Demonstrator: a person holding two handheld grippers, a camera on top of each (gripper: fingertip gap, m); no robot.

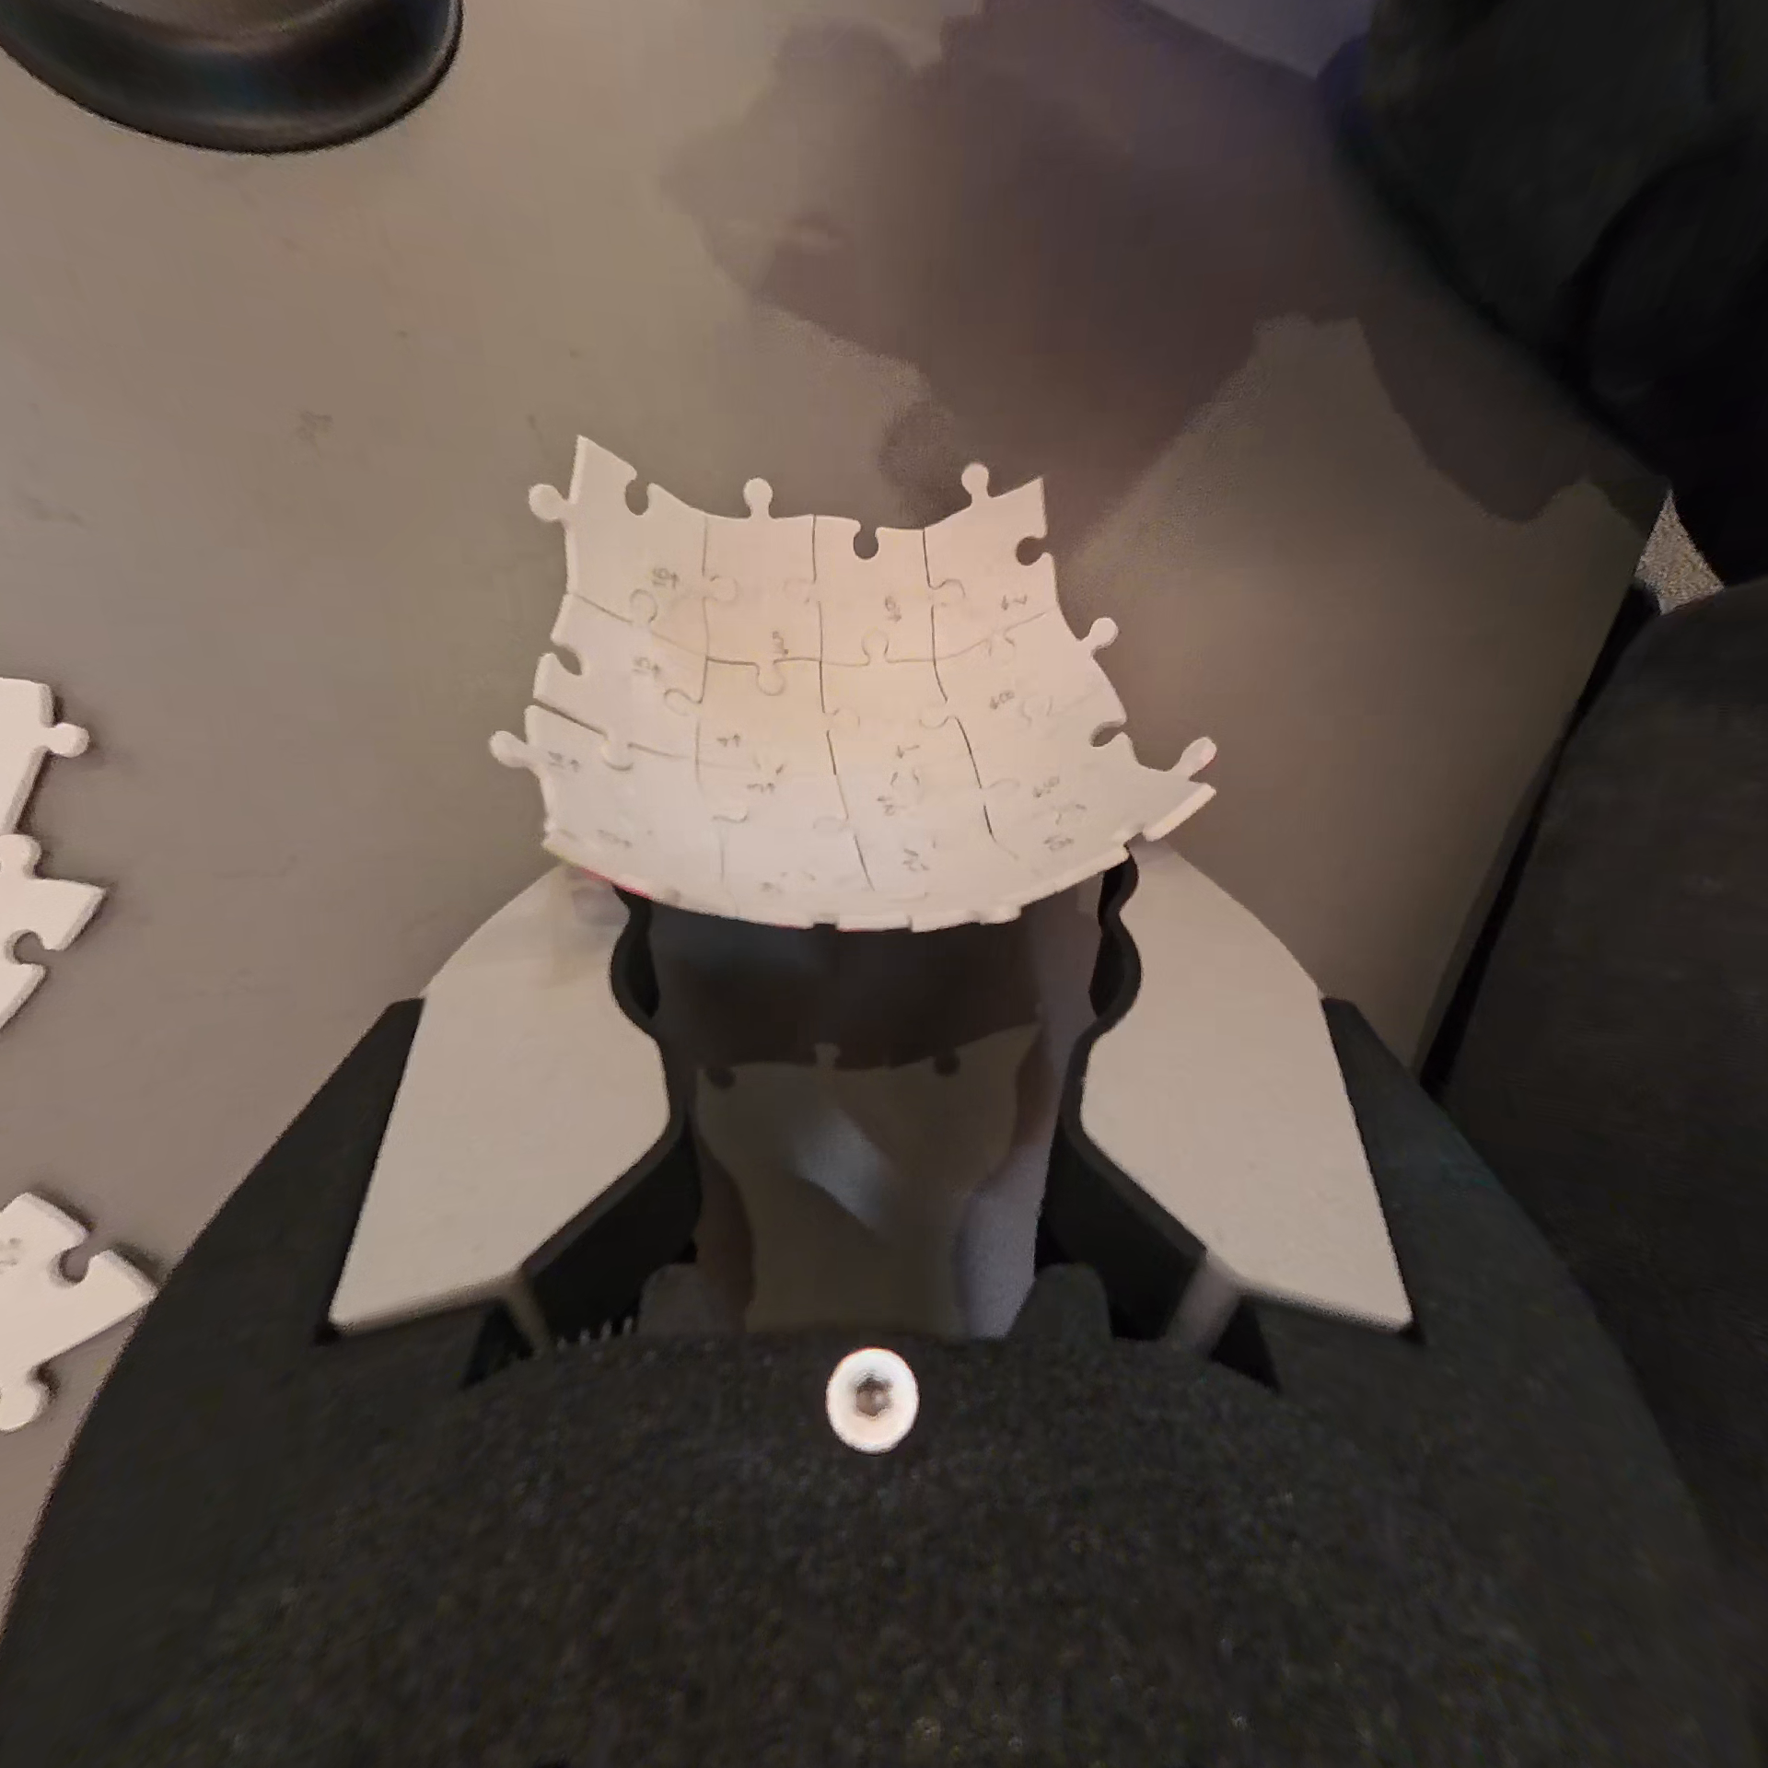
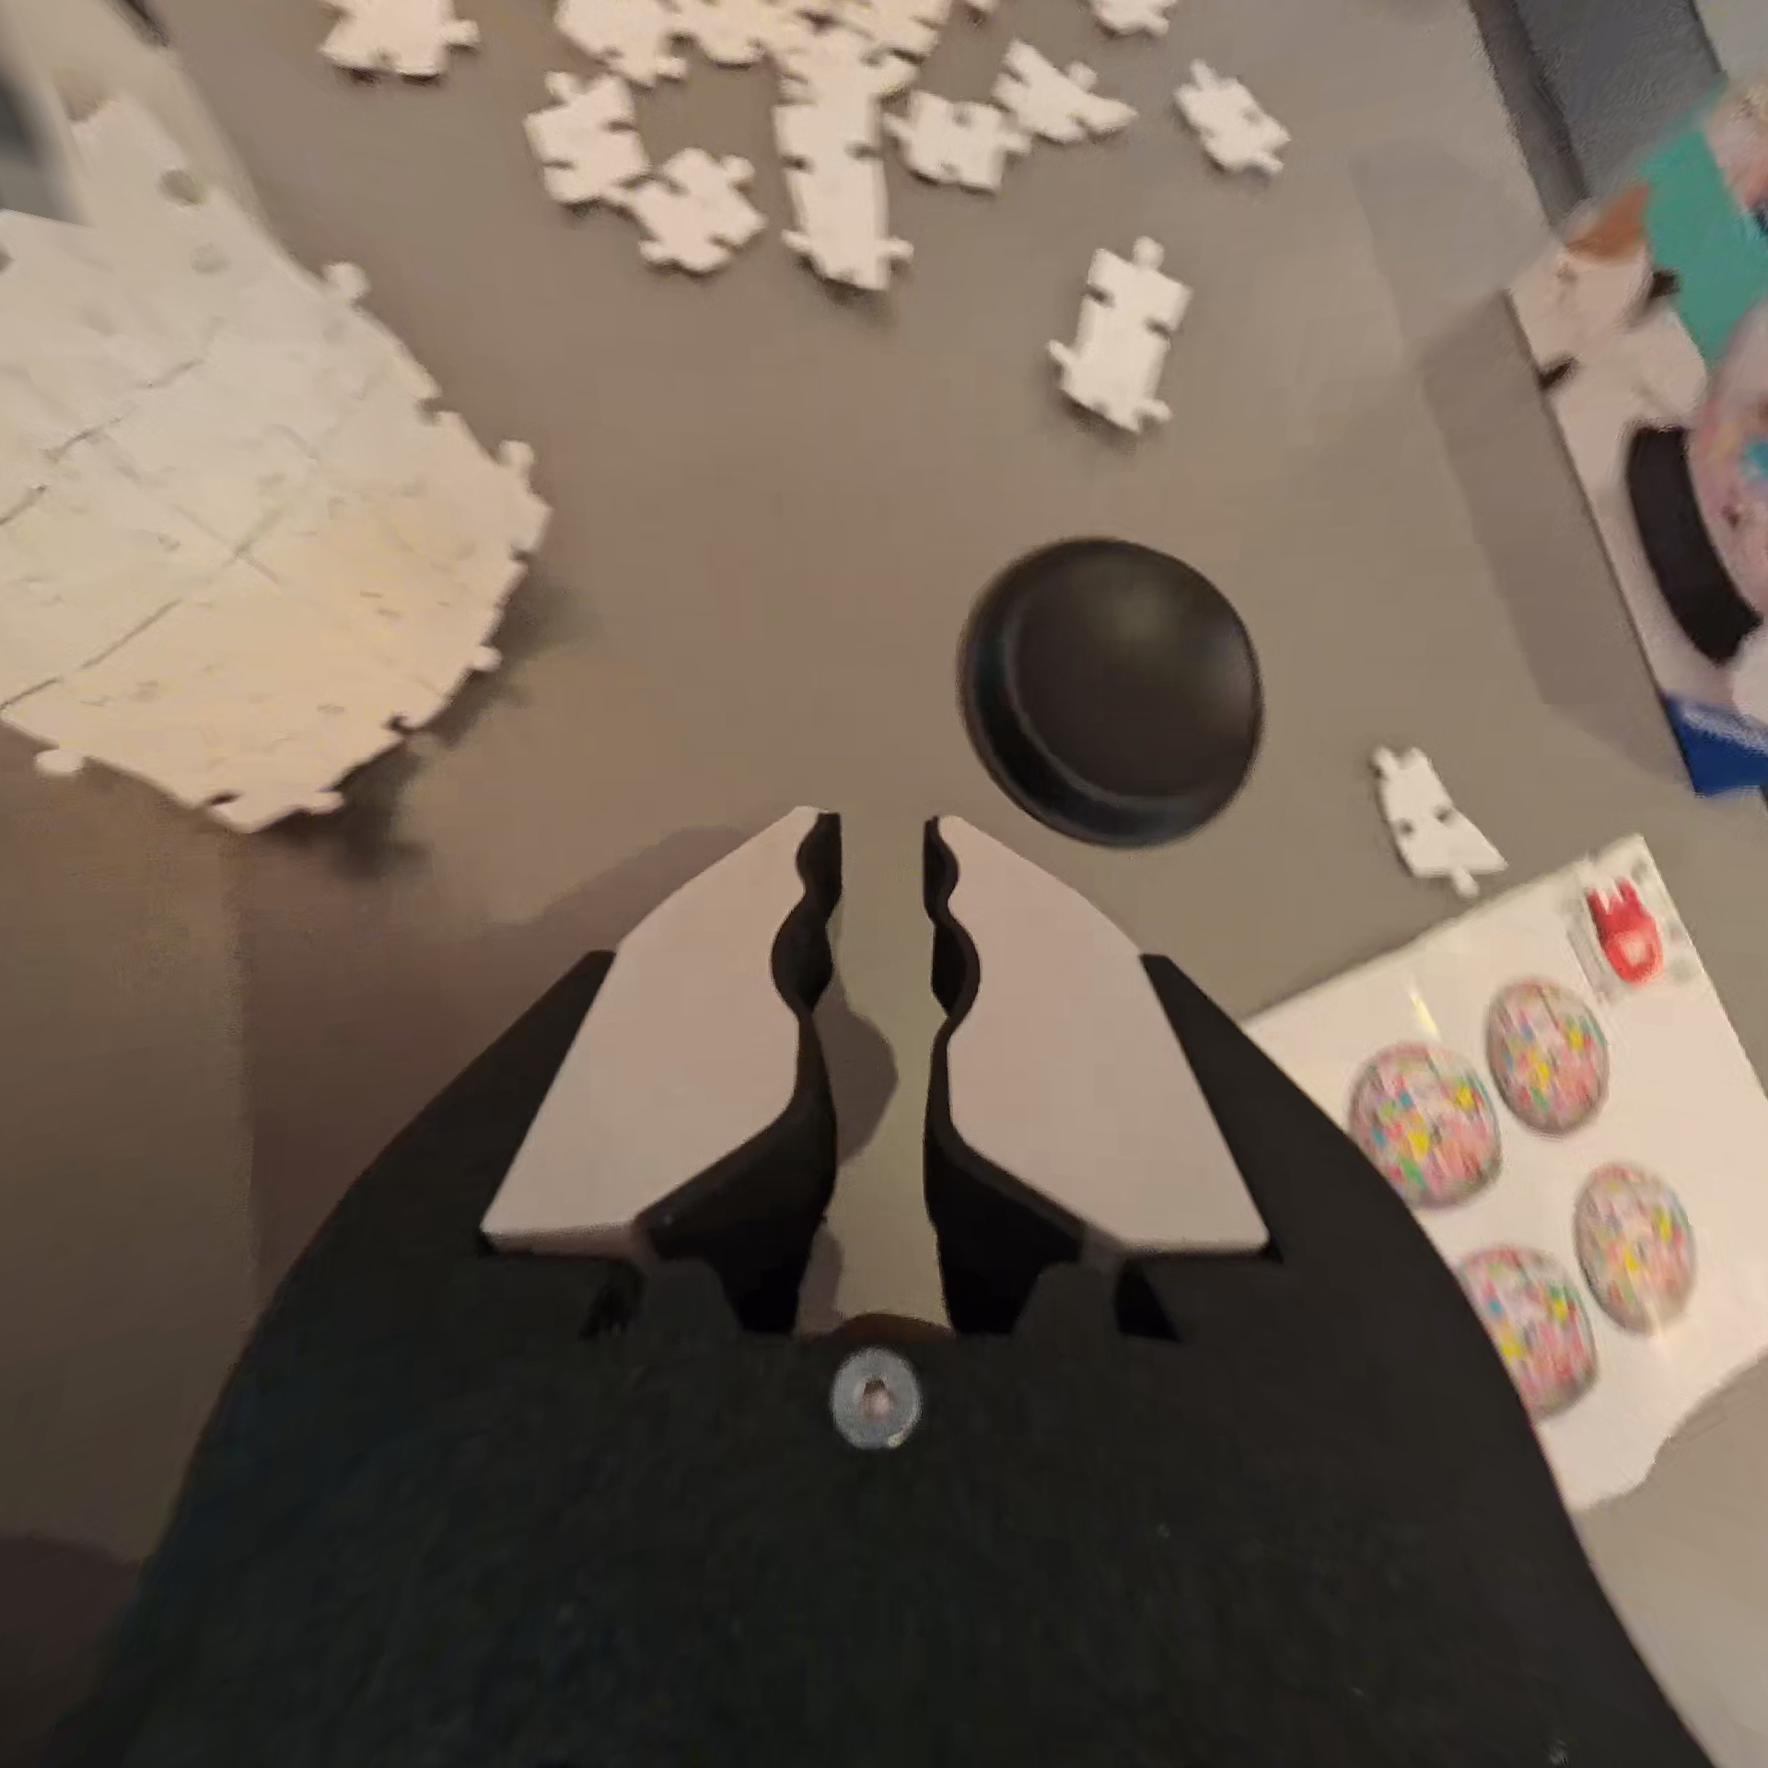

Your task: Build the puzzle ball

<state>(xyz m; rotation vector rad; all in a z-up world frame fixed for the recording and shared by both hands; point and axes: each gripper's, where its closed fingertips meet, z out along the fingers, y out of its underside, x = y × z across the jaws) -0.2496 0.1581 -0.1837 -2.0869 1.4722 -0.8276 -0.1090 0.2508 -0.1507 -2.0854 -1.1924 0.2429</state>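
Your left tongs [image 1: 875,885] grasp the curved shell [image 1: 823,708] by its near edge. Your right tongs [image 2: 882,832] hang released, empty, above the desk [image 2: 746,497] near the stand [image 2: 1110,689].

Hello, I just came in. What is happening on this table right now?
A person with two handheld grippers is building a puzzle ball. The left gripper sits wide open at the near edge of a curved white panel of joined puzzle pieces; whether it grips is unclear. The right gripper, slightly open and empty, hovers over the grey table near a round black stand. Loose white puzzle pieces lie beyond.
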